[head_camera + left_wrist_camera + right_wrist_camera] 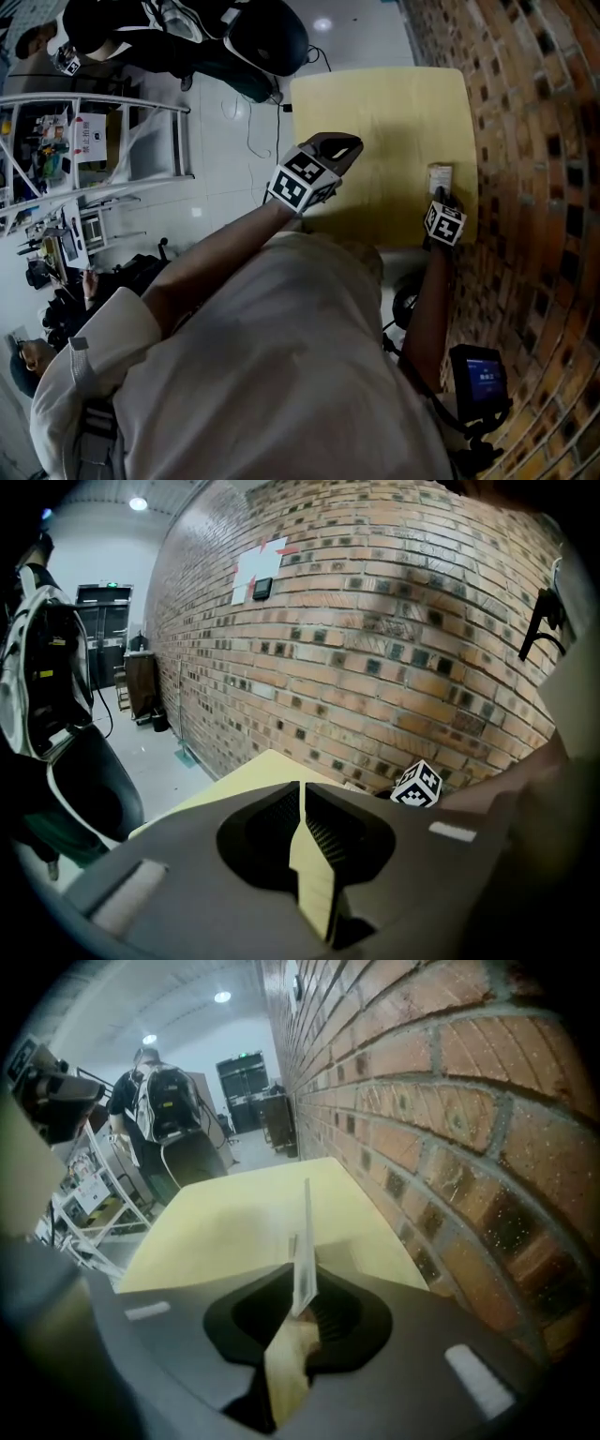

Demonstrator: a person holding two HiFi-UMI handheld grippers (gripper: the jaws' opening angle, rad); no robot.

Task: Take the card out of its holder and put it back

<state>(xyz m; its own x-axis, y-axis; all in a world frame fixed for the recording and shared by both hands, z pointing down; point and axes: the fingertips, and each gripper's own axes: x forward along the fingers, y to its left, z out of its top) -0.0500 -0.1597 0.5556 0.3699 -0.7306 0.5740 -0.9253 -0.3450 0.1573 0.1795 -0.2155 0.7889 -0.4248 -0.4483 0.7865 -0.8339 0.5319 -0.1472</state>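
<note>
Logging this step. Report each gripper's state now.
Left gripper: closed, nothing between its jaws.
Right gripper: closed on the card, seen edge-on.

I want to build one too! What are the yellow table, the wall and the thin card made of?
Table: probably laminated board; smooth, matte, pale yellow, no grain. Wall: brick, rough and speckled, with mortar lines. Card: stiff and thin, seen edge-on; plastic or cardboard, I can't tell.
</note>
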